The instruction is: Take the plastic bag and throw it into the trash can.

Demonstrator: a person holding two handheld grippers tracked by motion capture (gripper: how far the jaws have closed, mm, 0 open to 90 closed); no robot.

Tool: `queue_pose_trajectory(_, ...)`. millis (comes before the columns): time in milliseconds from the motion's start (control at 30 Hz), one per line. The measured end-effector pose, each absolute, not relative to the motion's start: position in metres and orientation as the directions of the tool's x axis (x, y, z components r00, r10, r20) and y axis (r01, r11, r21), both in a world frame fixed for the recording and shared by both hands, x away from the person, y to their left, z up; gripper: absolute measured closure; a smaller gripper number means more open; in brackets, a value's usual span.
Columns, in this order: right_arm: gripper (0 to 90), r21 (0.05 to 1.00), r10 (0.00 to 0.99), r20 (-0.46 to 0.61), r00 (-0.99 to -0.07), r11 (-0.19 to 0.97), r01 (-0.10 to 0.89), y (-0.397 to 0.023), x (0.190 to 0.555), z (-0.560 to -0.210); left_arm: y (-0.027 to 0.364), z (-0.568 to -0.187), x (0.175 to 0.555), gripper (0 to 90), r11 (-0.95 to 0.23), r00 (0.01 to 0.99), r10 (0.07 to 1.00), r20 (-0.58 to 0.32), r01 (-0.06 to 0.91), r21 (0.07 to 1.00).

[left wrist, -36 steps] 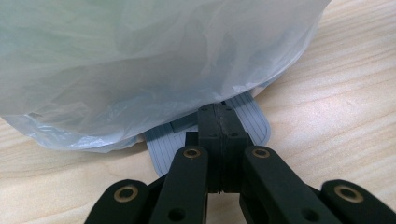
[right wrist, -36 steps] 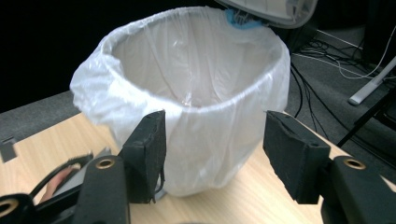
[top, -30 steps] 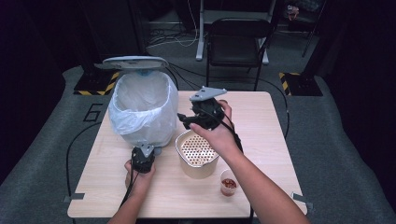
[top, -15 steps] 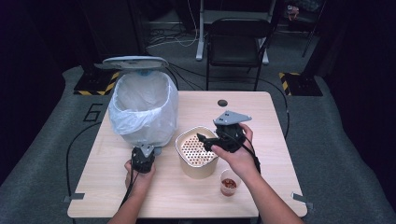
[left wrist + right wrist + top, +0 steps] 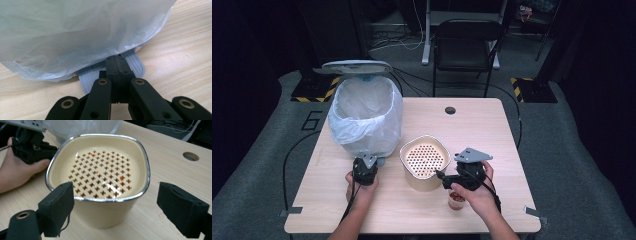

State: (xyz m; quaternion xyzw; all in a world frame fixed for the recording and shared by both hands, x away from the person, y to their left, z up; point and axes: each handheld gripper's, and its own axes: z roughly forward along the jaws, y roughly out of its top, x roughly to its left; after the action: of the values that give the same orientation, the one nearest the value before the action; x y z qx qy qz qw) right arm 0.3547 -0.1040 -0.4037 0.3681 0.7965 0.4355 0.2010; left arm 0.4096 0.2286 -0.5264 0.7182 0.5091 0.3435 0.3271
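A pedal bin [image 5: 367, 112] lined with a white bag [image 5: 75, 32] stands at the table's left, its lid [image 5: 352, 66] raised. My left gripper [image 5: 367, 160] [image 5: 117, 66] is shut, its tips resting on the bin's grey ribbed pedal [image 5: 136, 67]. A cream container [image 5: 424, 161] [image 5: 100, 215] with a perforated insert holding a few red specks stands mid-table. My right gripper [image 5: 440, 175] [image 5: 121, 210] sits at its right side. Its jaws have just been opening and stand wide apart, clear of the container's wall. A small cup of red bits [image 5: 456, 200] lies under my right hand.
The wooden table [image 5: 492, 130] has a round cable hole [image 5: 450, 110] at the back. A black chair [image 5: 467, 45] stands behind it. Cables trail from both grippers over the near edge. My left hand and gripper [image 5: 31, 143] appear beyond the container.
My right gripper has come down and toward the near edge, from above the container to beside it, and its jaws have spread wider. The left gripper has stayed on the pedal.
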Motion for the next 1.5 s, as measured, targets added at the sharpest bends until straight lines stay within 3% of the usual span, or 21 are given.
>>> queue_pose_trajectory(533,13.6,0.810,0.769,0.041,-0.638,0.348,0.471,-0.126,0.321,-0.449,0.229,-0.526,0.409,89.9,-0.273,0.250,0.954,0.163,0.512,0.814)
queue_pose_trajectory(833,15.5,0.793,0.757,-0.006,-0.653,0.402,0.459,-0.125,0.317,-0.464,0.229,-0.526,0.410,89.9,-0.269,0.247,0.956,0.160,0.507,0.819)
queue_pose_trajectory(1000,19.9,0.788,0.755,-0.035,-0.655,0.424,0.446,-0.126,0.315,-0.467,0.229,-0.527,0.410,90.0,-0.266,0.244,0.957,0.159,0.505,0.821)
queue_pose_trajectory(1500,21.9,0.792,0.772,-0.024,-0.635,0.403,0.459,-0.130,0.318,-0.469,0.229,-0.527,0.410,89.9,-0.266,0.244,0.956,0.160,0.503,0.822)
